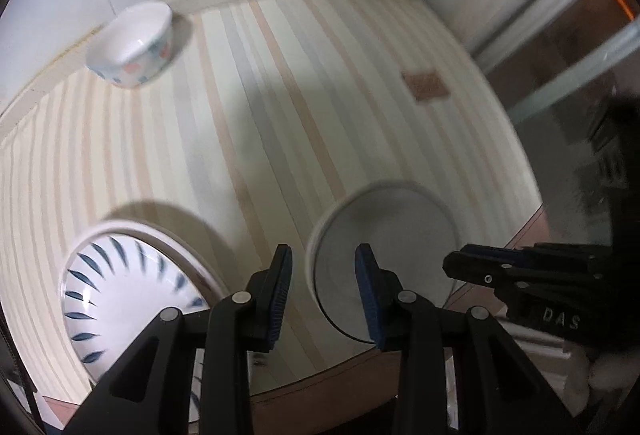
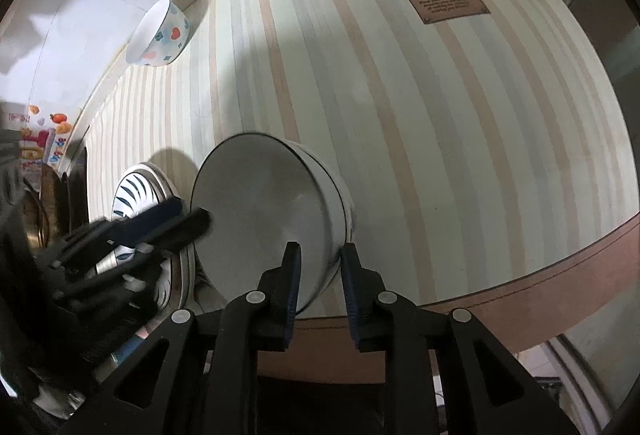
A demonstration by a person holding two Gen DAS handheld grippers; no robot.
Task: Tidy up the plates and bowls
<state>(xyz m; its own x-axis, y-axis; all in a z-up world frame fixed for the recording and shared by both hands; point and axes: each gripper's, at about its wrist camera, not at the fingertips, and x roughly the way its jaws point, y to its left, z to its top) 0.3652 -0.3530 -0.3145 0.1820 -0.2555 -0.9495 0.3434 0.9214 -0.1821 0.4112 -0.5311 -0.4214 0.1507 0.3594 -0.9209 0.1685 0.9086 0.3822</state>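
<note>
The grey bowl (image 2: 264,215) sits near the front edge of the striped worktop (image 2: 400,115), and everything about the coming move depends on how the right hand-held gripper (image 2: 320,291) stands to it. That gripper's two fingers straddle the bowl's near rim, one pad inside the bowl and one against the outer wall; whether they already pinch the rim or stand just clear of it cannot be told. The bowl looks tilted, its far side leaning toward the leaf-patterned plate (image 2: 136,195) just beside it, which suggests it is being carried or tipped by that rim. The left hand-held gripper (image 1: 323,287) is open and holds nothing; in its own view it hangs above the bare strip of worktop between the leaf-patterned plate (image 1: 120,283) and the grey bowl (image 1: 384,247), so it is close to both. The small heart-printed bowl (image 1: 134,43) stands well apart from the grey bowl, at the far edge by the wall. The right side is judged the better placed to shift the grey bowl.
</note>
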